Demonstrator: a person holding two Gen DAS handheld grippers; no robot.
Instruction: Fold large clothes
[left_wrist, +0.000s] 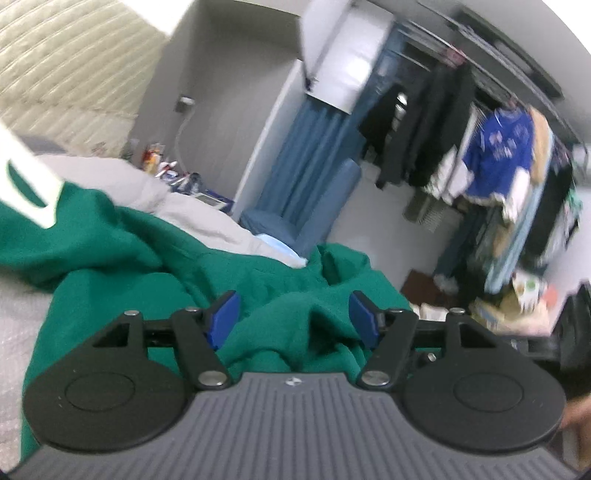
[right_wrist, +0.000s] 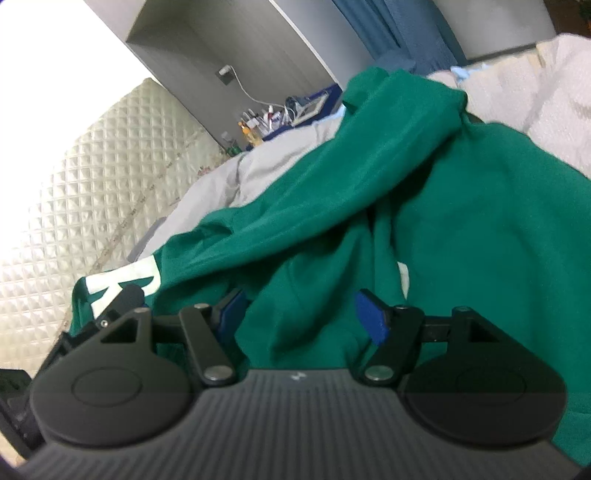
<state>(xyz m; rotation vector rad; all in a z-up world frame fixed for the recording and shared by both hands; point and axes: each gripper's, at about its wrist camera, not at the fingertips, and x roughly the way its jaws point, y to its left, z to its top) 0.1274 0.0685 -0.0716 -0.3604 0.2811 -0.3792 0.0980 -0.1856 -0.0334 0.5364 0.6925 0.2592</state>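
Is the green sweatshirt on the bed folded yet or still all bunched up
Still bunched up. The green sweatshirt lies in loose ridges and creases across the bed, with no flat, squared fold visible in either wrist view.

Garment (left_wrist: 147, 243) lies crumpled across the bed (left_wrist: 207, 214), near side. Cluttered bedside items (left_wrist: 166, 170) far left behind it. Clothes rack (left_wrist: 498, 155) far right; curtain (left_wrist: 306, 166) between.
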